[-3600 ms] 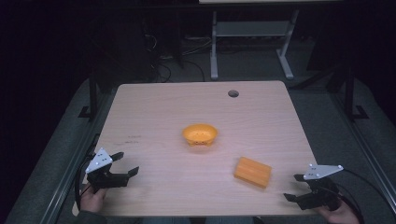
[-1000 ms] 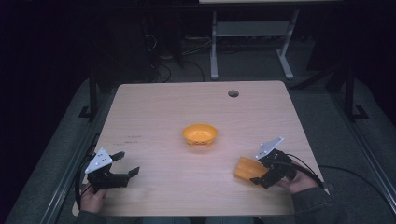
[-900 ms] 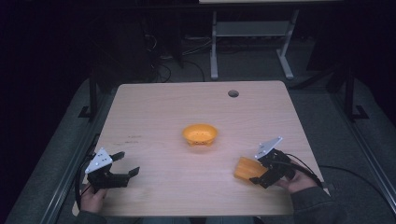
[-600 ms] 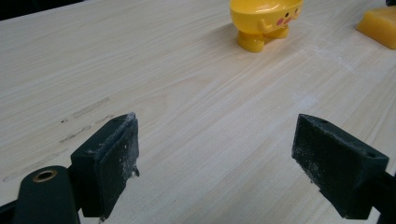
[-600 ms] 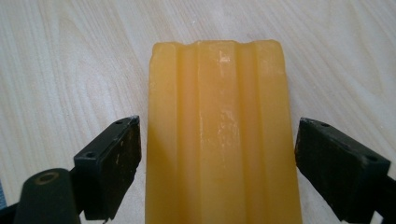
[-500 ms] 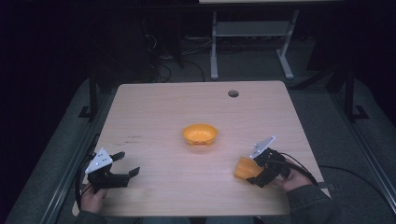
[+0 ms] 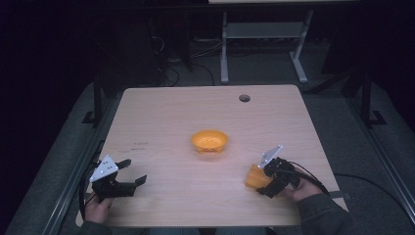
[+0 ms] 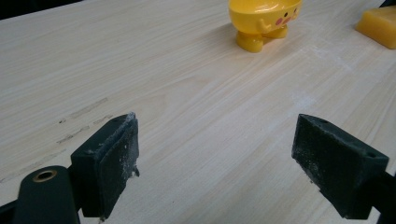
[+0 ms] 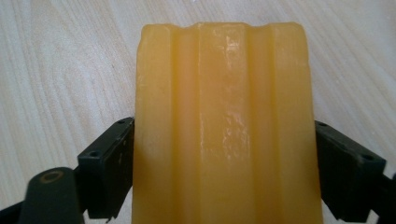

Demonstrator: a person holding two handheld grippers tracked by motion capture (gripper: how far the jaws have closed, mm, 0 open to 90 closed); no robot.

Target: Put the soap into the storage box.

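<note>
A ridged orange block stands between the jaws of my right gripper, which press on both of its long sides. In the high view the block sits tilted at the table's front right, with my right gripper shut on it. An orange bowl with small feet rests in the middle of the table. My left gripper lies at the front left, open, holding nothing. In the left gripper view the left gripper points over bare wood toward the bowl and the block.
The wooden table has a round cable hole near its far edge. A white metal stand is on the dark floor behind the table. Cables trail from both grippers.
My right gripper came in from the front right corner to the orange block and shut on it; the block now sits slightly left and tilted. The left gripper has not moved.
</note>
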